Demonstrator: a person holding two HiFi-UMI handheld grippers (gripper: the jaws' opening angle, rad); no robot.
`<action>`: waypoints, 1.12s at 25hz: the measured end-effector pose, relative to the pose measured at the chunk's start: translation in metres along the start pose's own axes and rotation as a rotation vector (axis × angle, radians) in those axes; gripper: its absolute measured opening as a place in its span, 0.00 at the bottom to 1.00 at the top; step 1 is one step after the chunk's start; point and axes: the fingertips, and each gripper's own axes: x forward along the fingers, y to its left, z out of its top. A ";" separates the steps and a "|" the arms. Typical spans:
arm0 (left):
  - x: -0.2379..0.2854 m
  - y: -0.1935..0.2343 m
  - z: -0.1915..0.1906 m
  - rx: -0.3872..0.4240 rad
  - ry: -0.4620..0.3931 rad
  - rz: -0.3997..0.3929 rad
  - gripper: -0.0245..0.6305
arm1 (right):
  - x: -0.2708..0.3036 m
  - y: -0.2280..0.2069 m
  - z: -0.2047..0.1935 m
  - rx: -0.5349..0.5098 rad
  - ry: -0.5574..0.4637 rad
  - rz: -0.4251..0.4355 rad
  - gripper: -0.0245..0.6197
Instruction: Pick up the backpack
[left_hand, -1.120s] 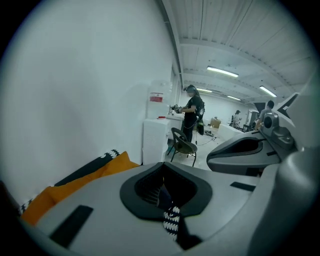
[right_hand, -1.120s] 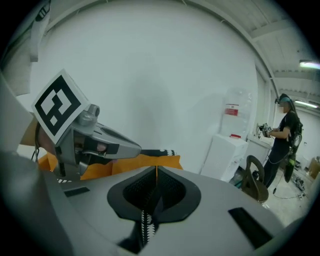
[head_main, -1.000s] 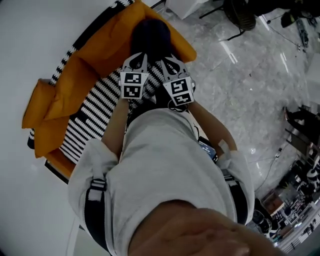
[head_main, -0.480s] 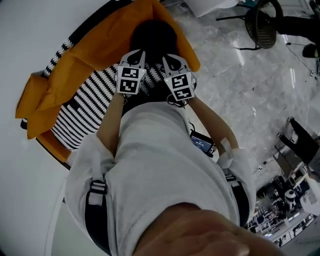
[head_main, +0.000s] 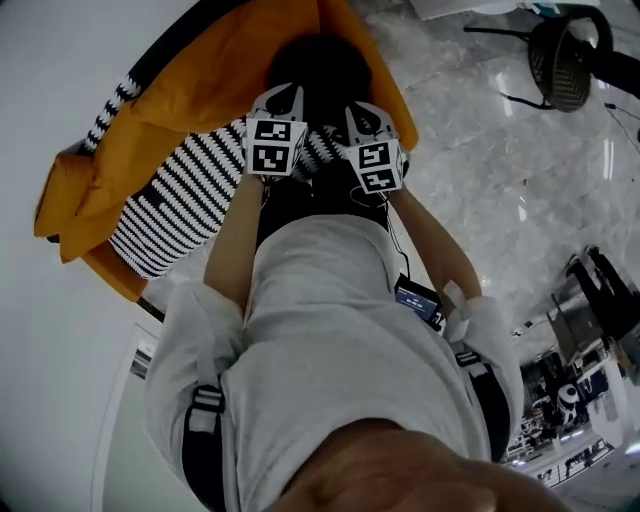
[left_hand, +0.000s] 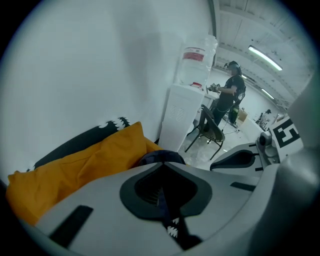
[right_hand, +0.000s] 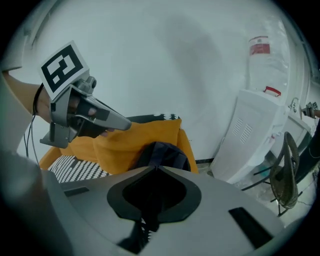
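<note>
Approach step; nothing grasped yet. Left gripper (head_main: 282, 95) and right gripper (head_main: 362, 108) are side by side, pointing down at dark navy backpack (head_main: 318, 70). I read both sets of fingers (left_hand: 100, 205) pressed together, nothing between. Backpack sits at back of striped seat (head_main: 180, 200), against orange cushion (head_main: 200, 90). Next, I judge: spread fingers, find top handle or strap, close, lift. Backpack contents not visible.

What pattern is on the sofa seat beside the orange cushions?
Black-and-white stripes cover the seat; it shows best in the head view.
</note>
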 end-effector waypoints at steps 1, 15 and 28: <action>0.004 0.003 -0.004 -0.002 0.013 -0.001 0.06 | 0.006 -0.003 -0.003 0.011 0.009 0.000 0.10; 0.095 0.021 -0.023 0.142 0.141 0.064 0.06 | 0.070 -0.076 -0.007 -0.009 0.056 -0.022 0.10; 0.126 0.029 -0.036 0.150 0.186 0.027 0.33 | 0.113 -0.085 -0.010 -0.104 0.140 0.055 0.35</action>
